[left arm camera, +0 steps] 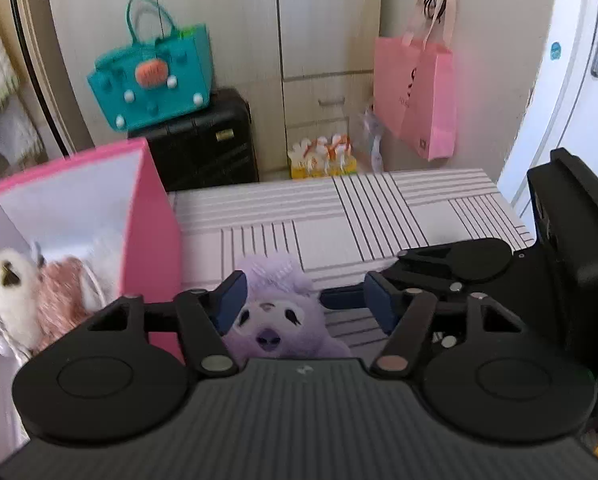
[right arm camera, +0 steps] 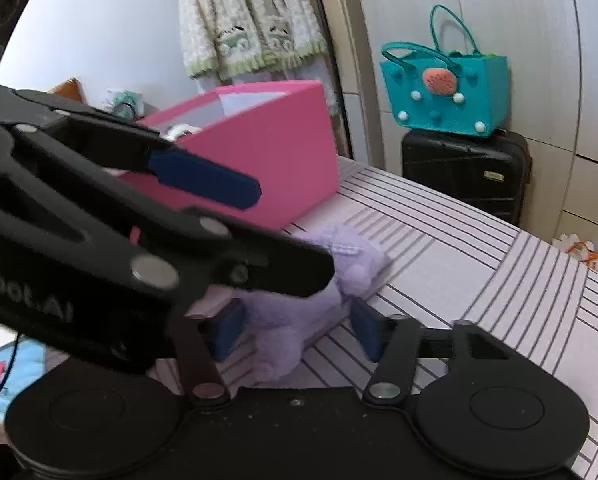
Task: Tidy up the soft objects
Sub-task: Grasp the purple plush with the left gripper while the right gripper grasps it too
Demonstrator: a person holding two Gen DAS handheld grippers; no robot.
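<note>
Both tools at the purple plush, beside the pink box

I had the left tool (left arm camera: pixel 303 300) and right tool (right arm camera: pixel 295 328) half-closed around the purple plush (left arm camera: pixel 277 320) on the bed (left arm camera: pixel 379 216), pads not clearly pressing, so it could go into the pink box (left arm camera: pixel 155 216).

plush toy (left arm camera: pixel 277 320): showing lilac fur, a white face, dark eye patches
storage box (left arm camera: pixel 155 216): showing pink outside, pale white inside
bed cover (left arm camera: pixel 379 216): showing white with thin dark stripes in blocks
tote bag (left arm camera: pixel 155 80): showing teal with white dots, an orange patch
suitcase (left arm camera: pixel 203 148): showing black
hanging bag (left arm camera: pixel 419 92): showing pink
gripper pads (left arm camera: pixel 229 300): showing navy blue
</note>
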